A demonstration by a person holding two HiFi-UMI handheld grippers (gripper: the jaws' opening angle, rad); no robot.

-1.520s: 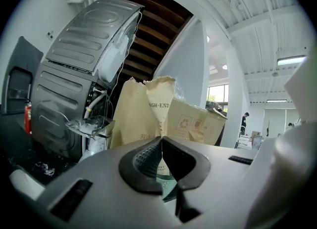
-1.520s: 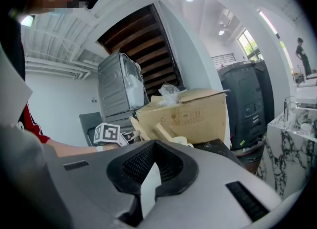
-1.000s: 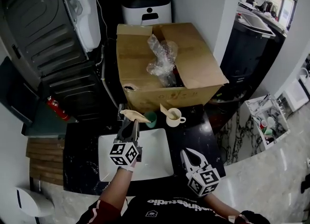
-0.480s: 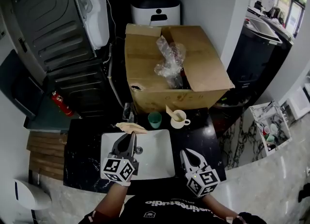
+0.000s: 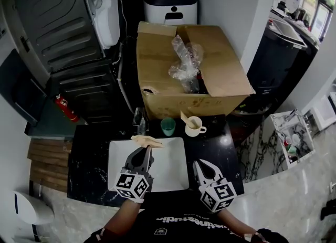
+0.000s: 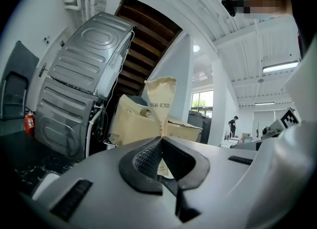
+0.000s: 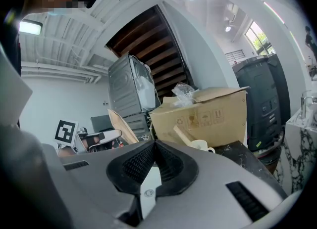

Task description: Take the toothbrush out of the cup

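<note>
Pulling back with the toothbrush (image 5: 147, 140): it's paper-wrapped and lies roughly level over the far edge of the sink (image 5: 170, 171), clear of the green cup (image 5: 168, 126). A second ago the wrapper sat just beside that cup. Now it's apart from it and nearer me.

The left hand-held gripper (image 5: 148, 150) is pinching the wrapper's end, jaws pressed tight on it. Its own view shows the paper standing up out of the closed tips. I read the take-out as done; what's left is setting it down, probably on the desk (image 5: 89, 152).

The right hand-held gripper (image 5: 201, 163) hasn't shifted. Its jaws are pressed together on nothing, near the sink's right front corner.

The white mug (image 5: 195, 126), right of the green cup, holds another wrapped stick, untouched. A cardboard box (image 5: 215, 74) stands behind both.
</note>
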